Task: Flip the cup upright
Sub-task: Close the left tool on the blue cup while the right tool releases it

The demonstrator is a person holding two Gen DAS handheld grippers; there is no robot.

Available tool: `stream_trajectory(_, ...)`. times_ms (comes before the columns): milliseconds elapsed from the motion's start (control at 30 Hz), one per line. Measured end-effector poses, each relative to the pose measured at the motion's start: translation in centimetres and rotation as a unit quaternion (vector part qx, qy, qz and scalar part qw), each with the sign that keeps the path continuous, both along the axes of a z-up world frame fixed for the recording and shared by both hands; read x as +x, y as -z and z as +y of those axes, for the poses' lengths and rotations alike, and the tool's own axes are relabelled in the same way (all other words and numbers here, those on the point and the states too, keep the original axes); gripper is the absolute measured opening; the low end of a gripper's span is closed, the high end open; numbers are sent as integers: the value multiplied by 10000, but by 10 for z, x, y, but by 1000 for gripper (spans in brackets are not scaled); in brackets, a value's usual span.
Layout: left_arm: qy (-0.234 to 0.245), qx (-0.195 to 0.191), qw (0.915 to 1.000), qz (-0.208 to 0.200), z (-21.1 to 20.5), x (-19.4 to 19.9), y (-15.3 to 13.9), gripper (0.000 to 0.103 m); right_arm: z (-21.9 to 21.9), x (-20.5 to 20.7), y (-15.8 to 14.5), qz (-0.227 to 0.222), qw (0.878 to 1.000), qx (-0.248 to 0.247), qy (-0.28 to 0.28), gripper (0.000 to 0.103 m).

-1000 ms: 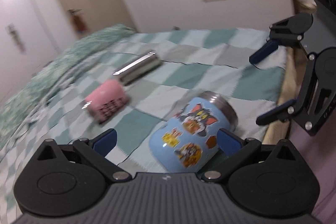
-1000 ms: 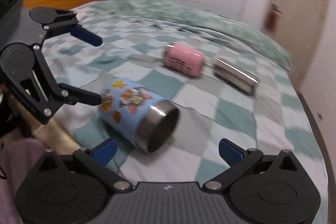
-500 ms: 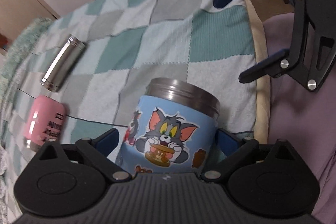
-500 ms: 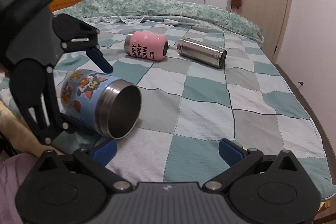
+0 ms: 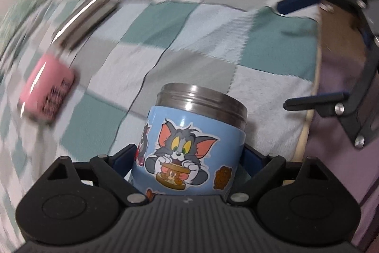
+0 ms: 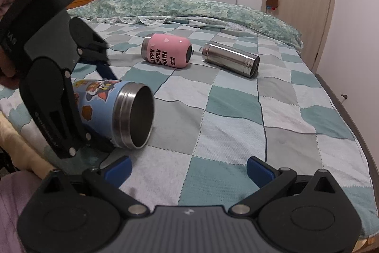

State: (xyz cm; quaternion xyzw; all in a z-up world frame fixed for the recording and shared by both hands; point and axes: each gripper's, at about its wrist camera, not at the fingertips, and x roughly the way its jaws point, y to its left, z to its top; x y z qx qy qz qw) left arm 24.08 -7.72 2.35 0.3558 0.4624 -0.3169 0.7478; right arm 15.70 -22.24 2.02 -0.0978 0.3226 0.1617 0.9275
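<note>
A light-blue cartoon-sticker cup (image 5: 189, 146) with a steel rim lies on its side on the checked bedspread, near the bed's edge. In the right wrist view the cup (image 6: 113, 108) has its open mouth facing right. My left gripper (image 5: 189, 158) is shut on the cup, one finger on each side of its body. It also shows in the right wrist view (image 6: 54, 87), clamped over the cup. My right gripper (image 6: 188, 167) is open and empty, low over the bedspread to the right of the cup; it shows in the left wrist view (image 5: 305, 53).
A pink cup (image 6: 167, 53) and a steel flask (image 6: 231, 59) lie on their sides further up the bed. A green patterned duvet (image 6: 189, 8) is bunched at the far end. A door (image 6: 305, 1) and wardrobes stand behind. The bed's edge (image 5: 308, 129) is by the cup.
My left gripper's fingers have closed in from a wide stance onto the blue cup's sides. The right gripper has stayed open and shifted little.
</note>
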Motion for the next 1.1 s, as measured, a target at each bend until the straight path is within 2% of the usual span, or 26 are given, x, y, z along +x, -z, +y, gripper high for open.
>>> stream_trajectory(100, -1014, -114, 9945, 247, 7, 6, -4, 92, 0, 5, -3, -21, 9999, -79, -147, 103)
stream_trajectory(133, -1472, -221, 9881, 381, 14, 10, -6, 92, 1, 6, -3, -24, 9997, -107, -206, 103)
stream_trajectory(167, -1979, -346, 9781, 538, 21, 15, -8, 92, 1, 9, -4, -26, 9995, -142, -278, 103)
stream_trajectory(233, -2855, -585, 9532, 802, 37, 20, -11, 89, 2, 12, -5, -38, 9989, -165, -435, 103)
stream_trajectory(367, -4359, -1120, 8851, 1188, 77, 15, -15, 87, 6, 22, -9, -100, 9960, -196, -871, 103)
stream_trajectory(500, -5277, -1530, 8250, 1323, 104, 0, -16, 87, 15, 31, -11, -157, 9907, -194, -1337, 103)
stream_trajectory(567, -5539, -1757, 8032, 1312, 114, -6, -16, 87, 18, 34, -10, -149, 9886, -173, -1487, 103)
stream_trajectory(667, -5608, -1866, 7964, 1278, 118, -11, -17, 87, 20, 38, -10, -156, 9868, -136, -1607, 103)
stream_trajectory(800, -5524, -1817, 8041, 1238, 116, -10, -18, 87, 21, 43, -9, -132, 9871, -54, -1595, 103)
stream_trajectory(833, -5467, -1799, 8083, 1238, 115, -8, -15, 87, 22, 44, -8, -120, 9873, -32, -1586, 103)
stream_trajectory(900, -5206, -1669, 8269, 1316, 107, -2, -11, 92, 21, 44, -7, -112, 9877, -16, -1557, 103)
stream_trajectory(967, -5012, -1522, 8423, 1275, 100, 0, -13, 102, 21, 43, -6, -99, 9881, -7, -1534, 103)
stream_trajectory(1033, -4804, -1382, 8585, 1140, 92, 4, -18, 102, 20, 42, -6, -98, 9884, -25, -1517, 103)
stream_trajectory(1100, -4714, -1304, 8657, 1064, 88, 10, -22, 103, 20, 43, -6, -99, 9887, -44, -1493, 103)
